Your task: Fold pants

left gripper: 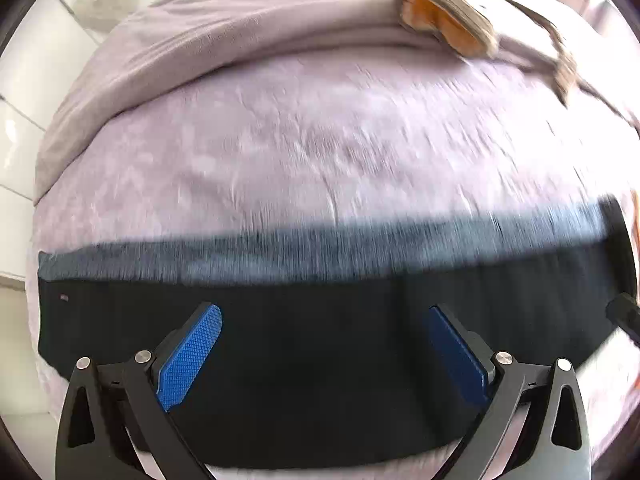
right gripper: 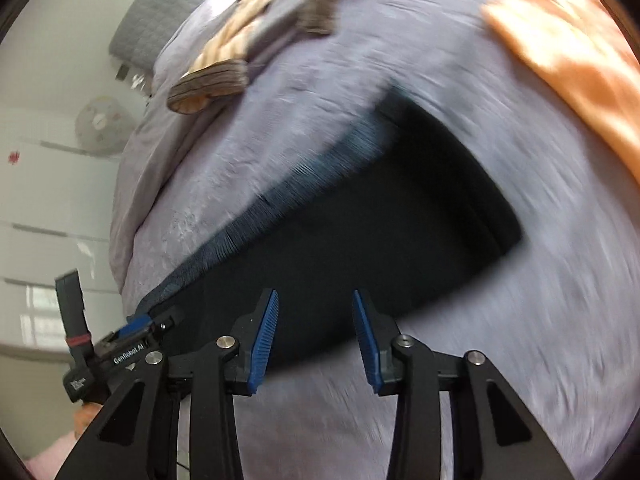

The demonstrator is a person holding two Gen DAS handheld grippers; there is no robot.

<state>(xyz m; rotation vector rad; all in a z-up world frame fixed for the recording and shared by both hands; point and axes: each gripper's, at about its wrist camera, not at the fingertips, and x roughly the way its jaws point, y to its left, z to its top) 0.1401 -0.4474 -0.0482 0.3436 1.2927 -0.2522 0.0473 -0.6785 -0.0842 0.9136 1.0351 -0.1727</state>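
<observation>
The dark navy pants lie flat in a folded rectangle on the lilac bedspread. A lighter blue ribbed band runs along their far edge. My left gripper hangs wide open just above the pants, holding nothing. In the right wrist view the pants stretch away diagonally. My right gripper is open over their near edge, empty. The left gripper shows at the pants' left end. Both views are blurred by motion.
A brown and orange garment lies at the far side of the bed, also in the right wrist view. An orange cloth lies at the right. A fan and white floor are left of the bed.
</observation>
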